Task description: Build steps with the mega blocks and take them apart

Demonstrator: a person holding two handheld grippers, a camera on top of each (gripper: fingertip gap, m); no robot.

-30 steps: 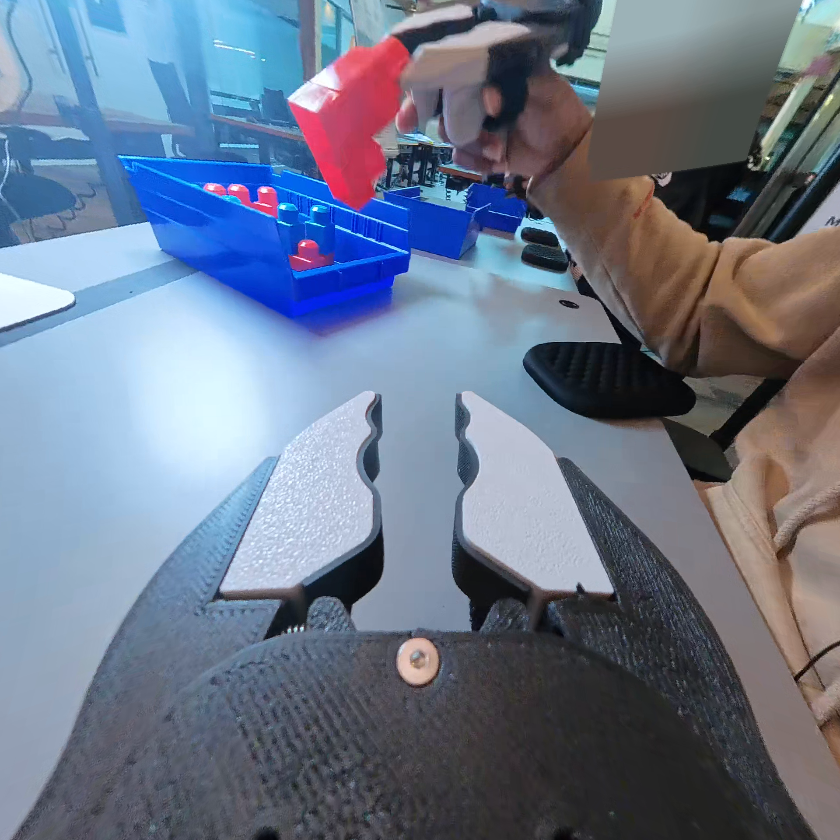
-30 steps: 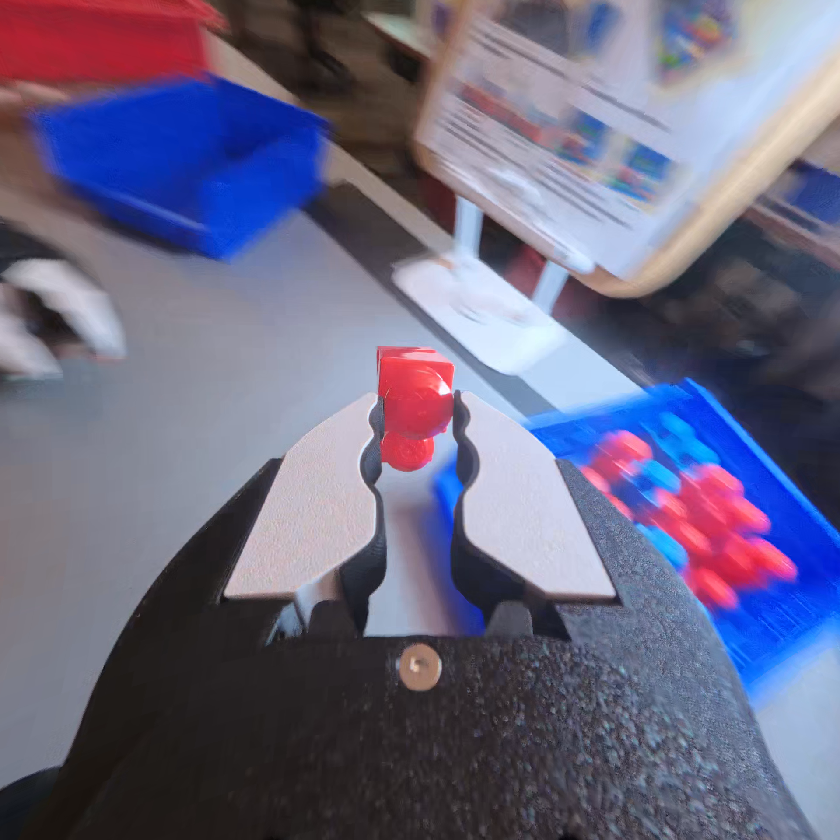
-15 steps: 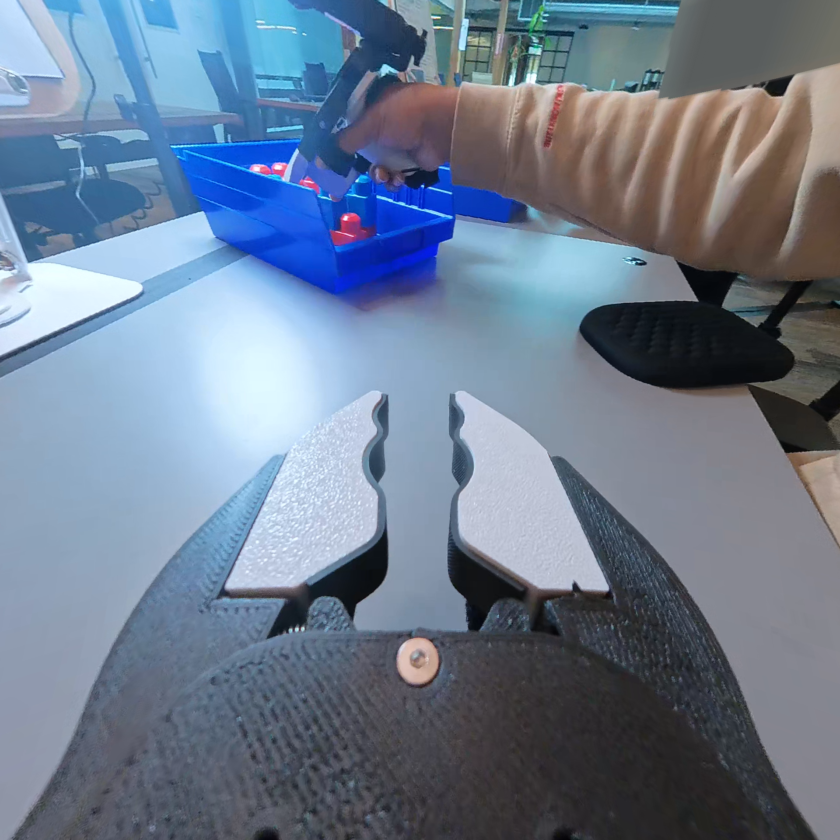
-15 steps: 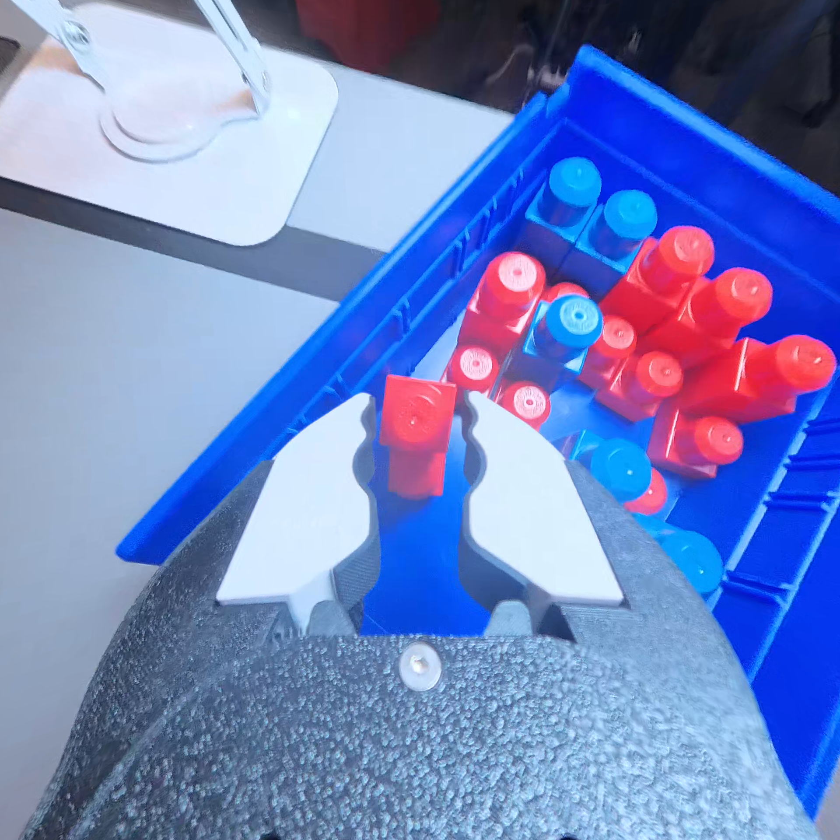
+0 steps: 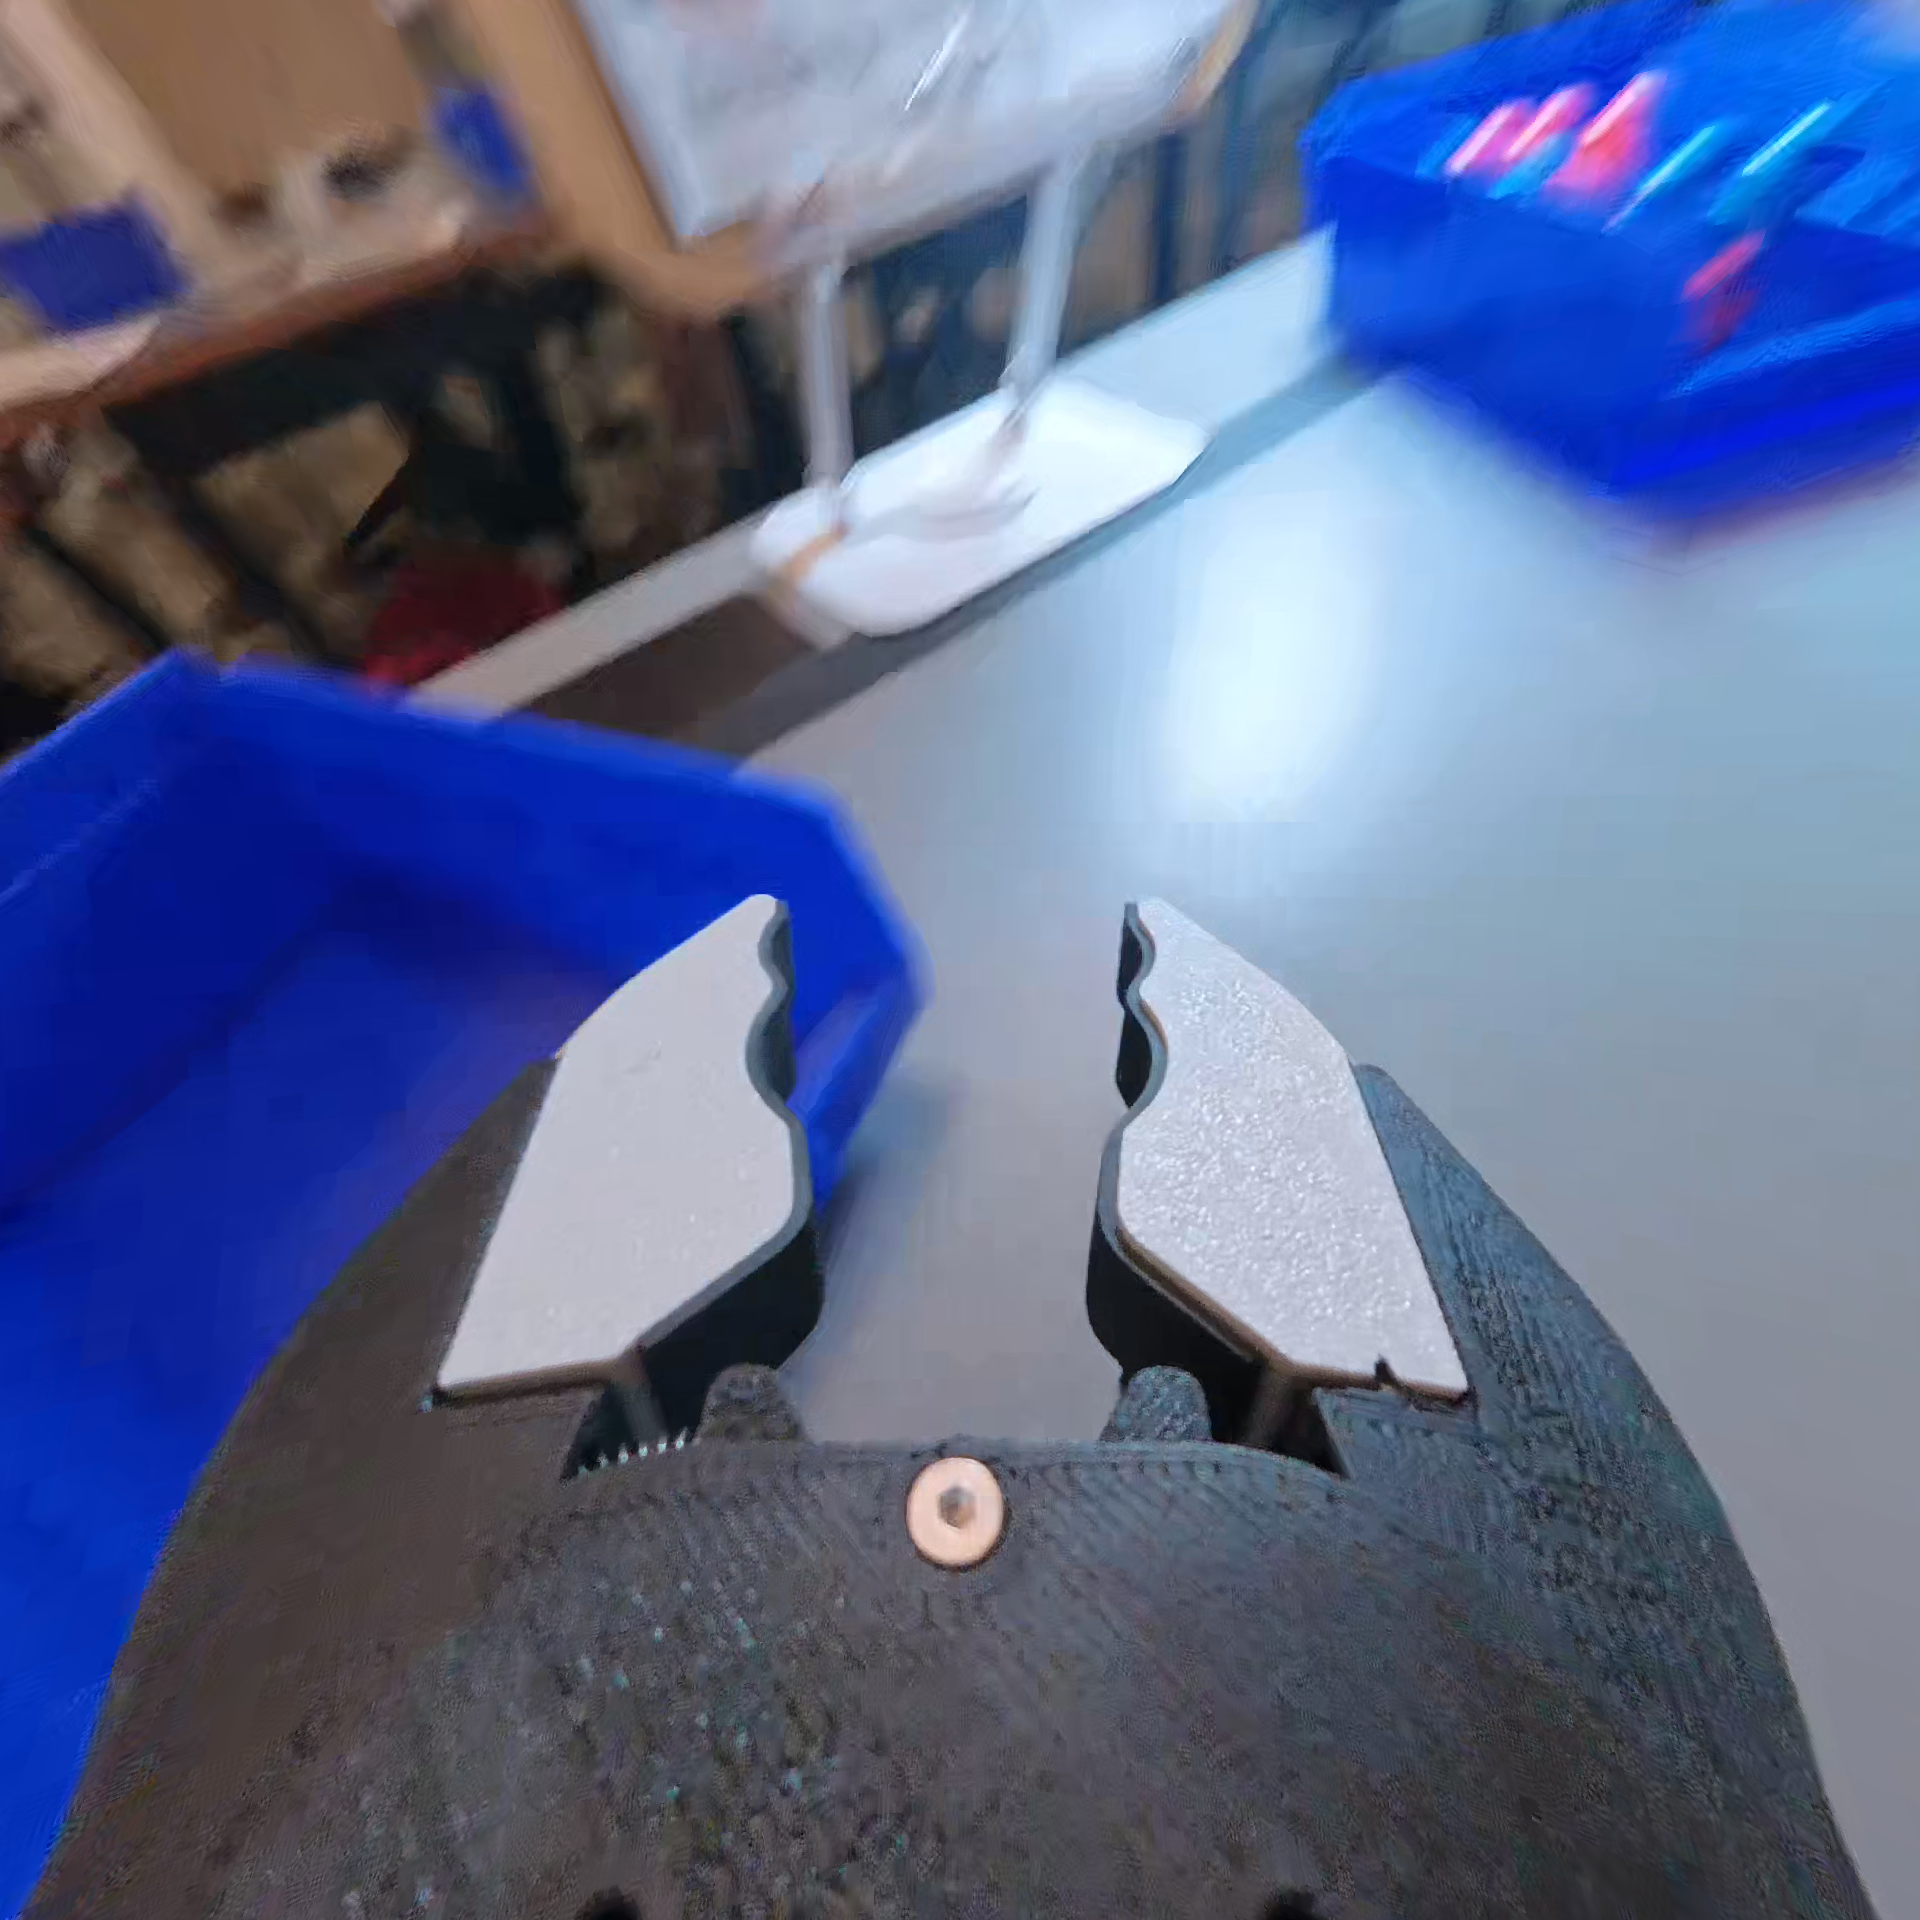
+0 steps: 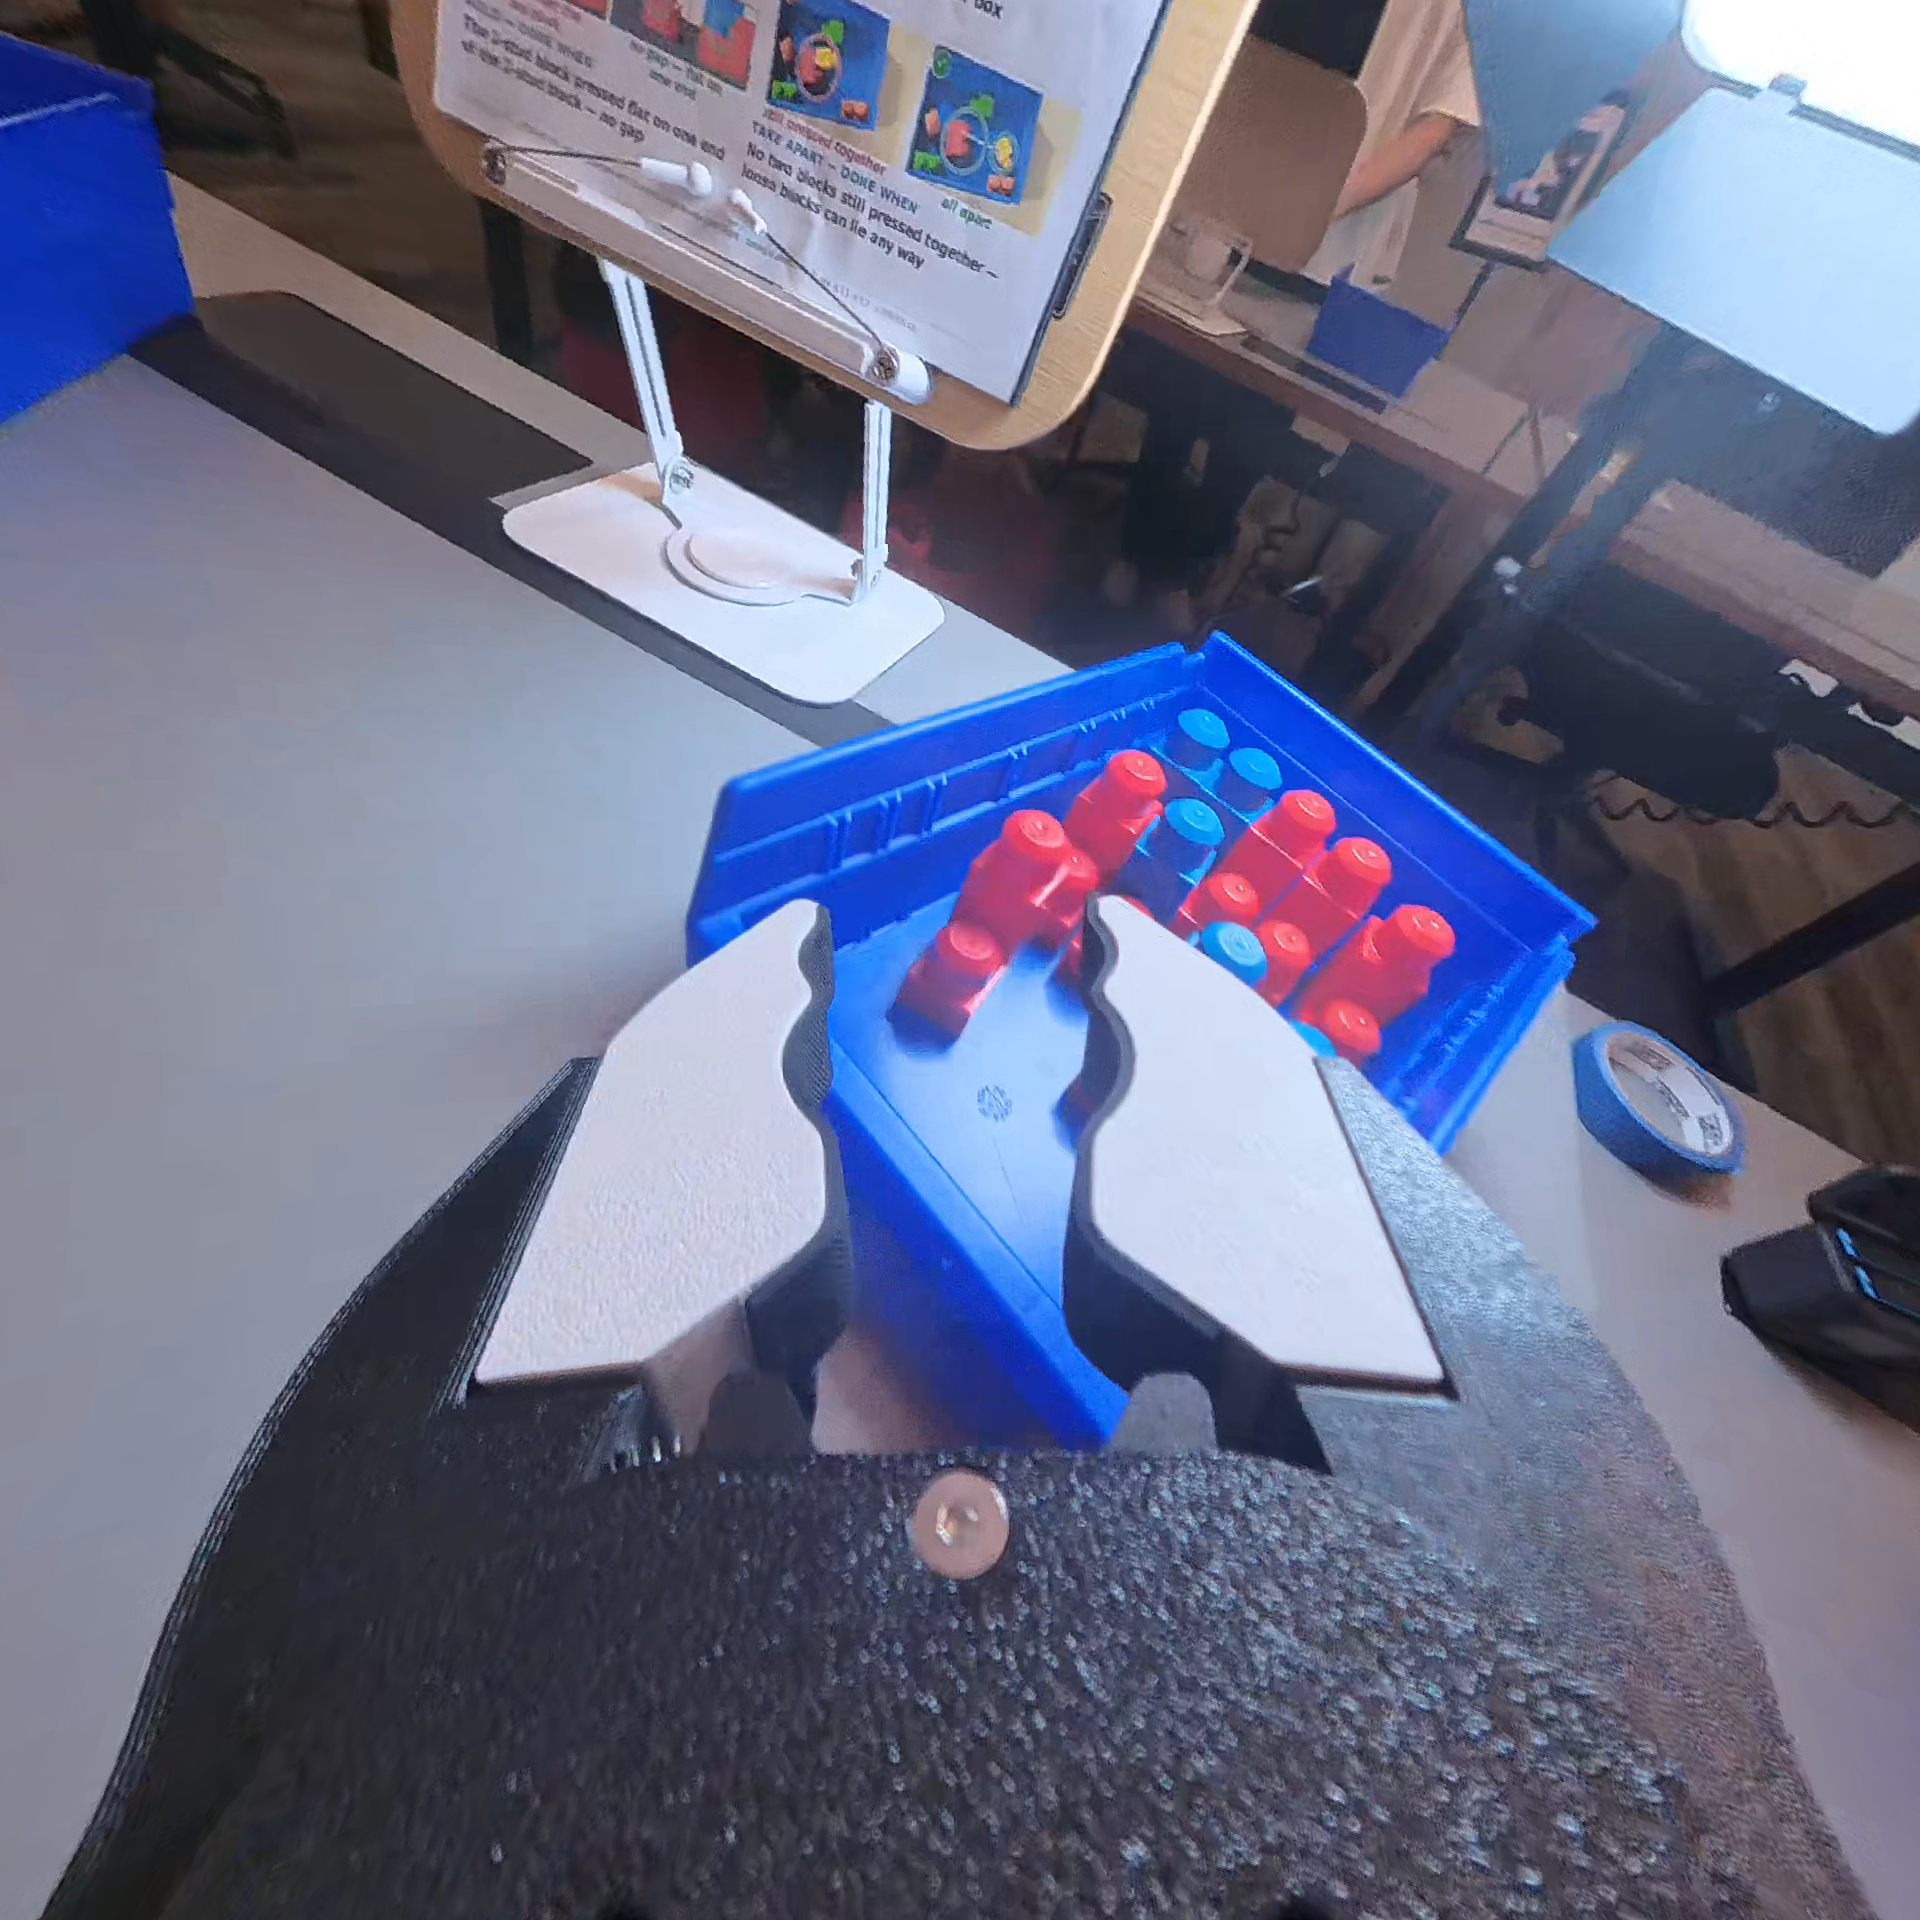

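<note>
Grey surface (image 6: 260,831) carries a blue bin (image 6: 1475,883) near its far edge, full of loose red and blue blocks (image 6: 1340,894). Right tool (image 6: 956,935) hangs wide open and empty above it, likely choosing a block. Left tool (image 5: 956,925), also open and empty, hovers beside a second blue bin (image 5: 260,935).

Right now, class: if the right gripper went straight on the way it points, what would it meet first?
Probably the loose red block lying in the blue bin. The right gripper is open, and the block shows just past its tips, though depth is hard to judge.
</note>
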